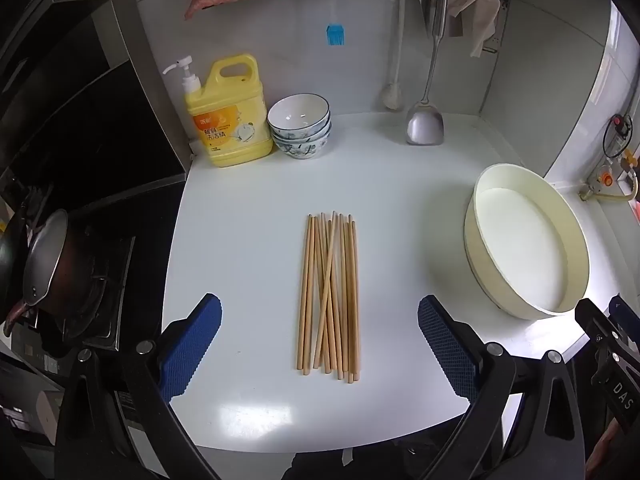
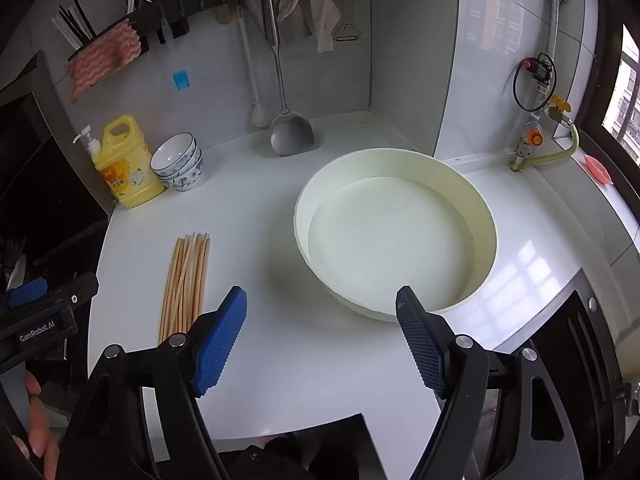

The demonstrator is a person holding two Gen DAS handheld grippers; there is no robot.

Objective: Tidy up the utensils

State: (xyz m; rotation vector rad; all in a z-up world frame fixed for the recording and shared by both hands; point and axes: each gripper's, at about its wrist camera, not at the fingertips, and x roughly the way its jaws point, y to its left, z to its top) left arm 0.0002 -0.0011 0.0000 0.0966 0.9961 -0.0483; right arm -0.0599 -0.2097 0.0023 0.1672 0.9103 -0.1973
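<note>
My left gripper (image 1: pixel 319 330) hangs spread wide, its ridged blue pads (image 1: pixel 192 344) holding nothing; my right gripper (image 2: pixel 320 344) is likewise released. The slim wooden chopsticks (image 1: pixel 330 296) lie bundled mid-counter, long axis running from the near edge toward the tiled back wall. A round cream basin (image 2: pixel 396 228) sits on the glossy white countertop (image 1: pixel 248 264) near its right edge.

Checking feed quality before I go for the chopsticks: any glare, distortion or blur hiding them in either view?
Left wrist: chopsticks sharp and central; countertop glare sits nearer the camera, clear of them; fisheye bends the edges. Right wrist: window reflection falls right of the basin; chopsticks lie left, their near ends hidden behind a right gripper finger.
</note>
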